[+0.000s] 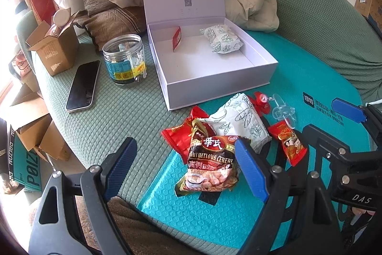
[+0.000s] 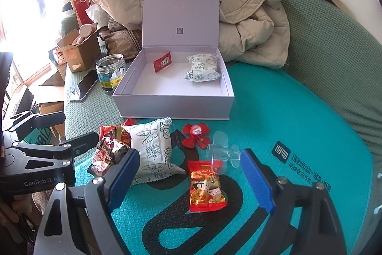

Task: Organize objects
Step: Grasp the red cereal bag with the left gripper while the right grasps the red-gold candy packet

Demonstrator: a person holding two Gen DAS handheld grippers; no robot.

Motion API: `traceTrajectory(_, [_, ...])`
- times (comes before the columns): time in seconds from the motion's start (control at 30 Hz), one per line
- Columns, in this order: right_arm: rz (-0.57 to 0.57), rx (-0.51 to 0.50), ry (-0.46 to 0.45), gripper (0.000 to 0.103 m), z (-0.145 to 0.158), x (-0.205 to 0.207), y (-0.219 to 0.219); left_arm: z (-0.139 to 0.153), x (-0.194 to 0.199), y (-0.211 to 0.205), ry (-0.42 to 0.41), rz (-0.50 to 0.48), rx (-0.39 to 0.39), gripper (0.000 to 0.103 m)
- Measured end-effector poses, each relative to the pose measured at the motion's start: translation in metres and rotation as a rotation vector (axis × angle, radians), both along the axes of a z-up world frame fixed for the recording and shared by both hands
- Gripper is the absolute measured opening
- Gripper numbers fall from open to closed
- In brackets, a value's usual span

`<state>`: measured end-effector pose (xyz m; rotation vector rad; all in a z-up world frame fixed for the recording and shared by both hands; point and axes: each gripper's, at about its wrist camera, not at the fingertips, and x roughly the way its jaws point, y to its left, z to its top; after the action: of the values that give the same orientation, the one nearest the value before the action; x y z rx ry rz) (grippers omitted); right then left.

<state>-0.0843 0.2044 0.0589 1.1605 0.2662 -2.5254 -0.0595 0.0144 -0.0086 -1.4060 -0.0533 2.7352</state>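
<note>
Left gripper (image 1: 185,160): jaws wide, empty, straddling cereal sachet (image 1: 210,164), long axis running away from the tool. Right gripper (image 2: 188,173): jaws wide, empty, bracketing red candy packet (image 2: 206,185), likewise lengthwise. Each hand nearest its own item. Beyond: printed white pouch (image 2: 152,149) and clear plastic piece (image 2: 220,154) on teal mat (image 2: 298,116); open white box (image 2: 172,104), partly filled; green sofa (image 2: 334,59) heaped with coats.

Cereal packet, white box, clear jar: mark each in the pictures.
cereal packet (image 1: 211,164), left wrist view, printed front.
white box (image 2: 172,103), right wrist view, near outer wall.
clear jar (image 1: 124,61), left wrist view, labelled side.
</note>
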Motion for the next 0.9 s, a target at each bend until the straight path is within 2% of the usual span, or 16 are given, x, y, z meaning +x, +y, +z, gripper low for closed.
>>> traceTrajectory(0.37, [0.003,-0.010,-0.050,0.087,-0.027,-0.003,0.005,-0.031,-0.003,0.002,-0.090,-0.003,0.042,0.083])
traceTrajectory(0.5, [0.013,-0.001,-0.064,0.087,-0.037,-0.003,0.005,-0.038,-0.002,0.003,-0.118,-0.019,0.082,0.083])
traceTrajectory(0.9, [0.005,0.014,-0.094,0.087,-0.061,-0.011,0.016,-0.058,-0.010,0.012,-0.178,-0.042,0.087,0.083])
